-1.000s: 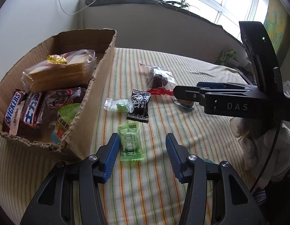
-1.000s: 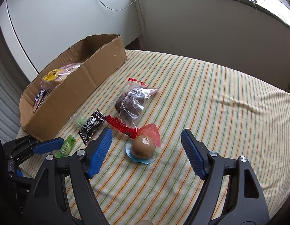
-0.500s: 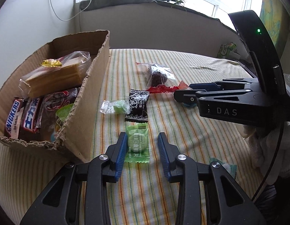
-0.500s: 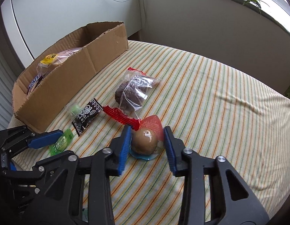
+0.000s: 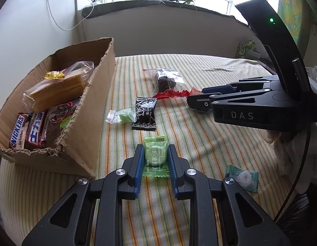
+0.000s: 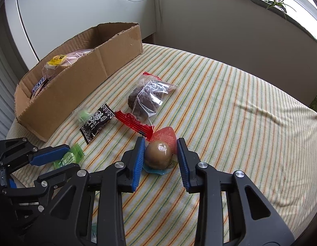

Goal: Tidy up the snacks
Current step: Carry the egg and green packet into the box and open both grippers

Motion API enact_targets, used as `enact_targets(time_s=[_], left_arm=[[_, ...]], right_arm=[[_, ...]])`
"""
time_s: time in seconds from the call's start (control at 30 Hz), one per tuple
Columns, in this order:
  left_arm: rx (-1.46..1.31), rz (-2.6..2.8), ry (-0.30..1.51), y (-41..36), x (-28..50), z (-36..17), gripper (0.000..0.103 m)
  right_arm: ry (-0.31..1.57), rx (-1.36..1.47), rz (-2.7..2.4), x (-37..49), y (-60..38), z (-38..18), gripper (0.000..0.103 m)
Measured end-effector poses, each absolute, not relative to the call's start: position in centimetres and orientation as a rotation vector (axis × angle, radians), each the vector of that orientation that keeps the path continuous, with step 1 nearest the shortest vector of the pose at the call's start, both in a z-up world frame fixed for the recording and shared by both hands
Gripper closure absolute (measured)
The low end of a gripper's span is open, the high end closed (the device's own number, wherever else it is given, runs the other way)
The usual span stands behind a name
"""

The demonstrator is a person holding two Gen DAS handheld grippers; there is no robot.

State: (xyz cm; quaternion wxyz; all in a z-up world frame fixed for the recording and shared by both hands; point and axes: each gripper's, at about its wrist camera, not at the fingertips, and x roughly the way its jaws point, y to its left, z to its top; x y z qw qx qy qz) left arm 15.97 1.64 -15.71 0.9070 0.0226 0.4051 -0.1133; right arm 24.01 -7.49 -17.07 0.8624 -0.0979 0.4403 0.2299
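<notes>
A brown cardboard box [image 5: 97, 110] sits on the striped cloth [image 5: 199, 143], at the left side of the table. It is open on top and has snacks in it. A clear bag of tan wafers [image 5: 56, 88] with a yellow tag lies on top. In front of it are a Snickers bar [image 5: 17, 133], a red bar with white letters [image 5: 36, 134] and a dark snack in a red-trimmed wrapper [image 5: 60, 114]. Something green peeks out by the torn corner — I cannot tell what it is.

More snacks lie on the cloth outside the box. Near the box wall are a small clear-wrapped green candy [image 5: 120, 116] and a black packet [image 5: 145, 113], touching each other. Farther back is a clear bag with a dark cake [image 5: 164, 81] and a red edge. A pale green mint in its wrapper [image 5: 241, 177] lies off to the right.

The left gripper [image 5: 155, 160] is squeezed on a flat green candy packet [image 5: 155, 155] that lies on the cloth; its blue pads [image 5: 139, 164] press both sides. The right gripper [image 6: 160, 157] has just been closing around a brown egg in clear wrap [image 6: 158, 157] with a red tab — both pads seem to touch it, clamped on it.
</notes>
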Motion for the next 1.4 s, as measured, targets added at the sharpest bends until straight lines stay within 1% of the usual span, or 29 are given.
enact_targets(time_s=[0.23, 0.37, 0.83, 1.13, 1.23, 1.4], left_arm=[[0.106, -0.197, 0.795, 0.5, 15.1, -15.4, 0.082], [0.053, -0.198, 0.787, 1.2, 14.9, -14.9, 0.083], [-0.073, -0.232, 0.646, 4.1, 13.4, -9.5, 0.083], [-0.123, -0.149, 0.587, 8.4, 16.0, -7.1, 0.083], [-0.159, -0.107, 0.581, 10.2, 17.6, -6.9, 0.083], [-0.192, -0.049, 0.579, 12.6, 20.2, -6.8, 0.083]], right_arm=[[0.911, -0.2, 0.482, 23.8, -7.6, -16.7, 0.07], [0.875, -0.184, 0.482, 23.3, -8.1, -15.4, 0.07], [0.75, -0.126, 0.542, 22.1, -7.2, -10.2, 0.07], [0.714, -0.098, 0.615, 23.9, -2.7, -8.1, 0.07], [0.705, -0.127, 0.607, 25.0, -1.1, -7.6, 0.07], [0.717, -0.091, 0.644, 27.7, 1.0, -7.0, 0.07]])
